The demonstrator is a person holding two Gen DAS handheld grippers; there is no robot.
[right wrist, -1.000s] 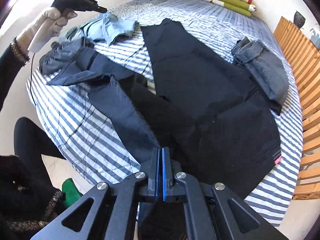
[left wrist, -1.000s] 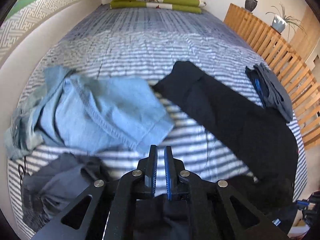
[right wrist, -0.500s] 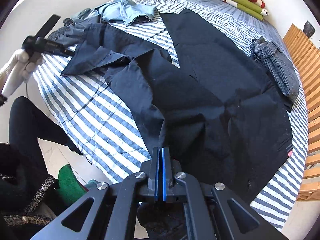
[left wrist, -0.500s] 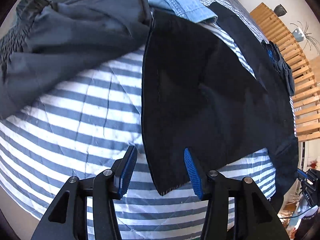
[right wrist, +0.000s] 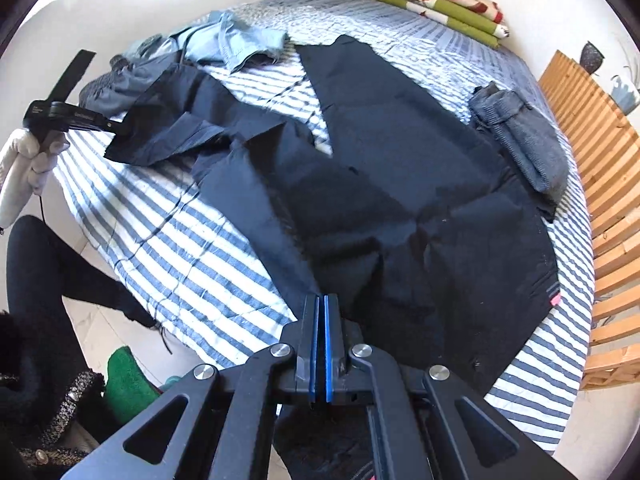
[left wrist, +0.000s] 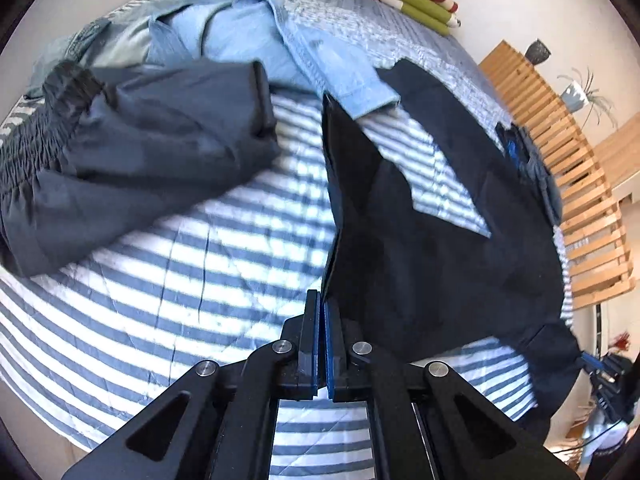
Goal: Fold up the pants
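The black pants (right wrist: 400,184) lie spread on the striped bed (right wrist: 192,248), one leg reaching toward the far side, the other bent off to the left. At that left leg's end, my left gripper (right wrist: 120,127) is shut on the hem, held by a gloved hand (right wrist: 24,160). In the left wrist view, the black pants (left wrist: 420,240) rise as a taut edge straight out of the closed left gripper (left wrist: 322,300). My right gripper (right wrist: 322,300) is shut on the pants at the bed's near edge, and dark cloth hangs below it.
Light blue jeans (left wrist: 240,32) and grey elastic-waist trousers (left wrist: 120,140) lie bunched left of the black leg. A folded grey garment (right wrist: 524,140) sits by the wooden slatted frame (right wrist: 600,200). Folded green-red blankets (right wrist: 432,0) lie at the far end. A person's legs and green slipper (right wrist: 128,380) stand beside the bed.
The left gripper swung from over the jeans down to the black leg's hem, opened around it, then shut on it. The right gripper stayed shut on the pants and drifted only slightly.
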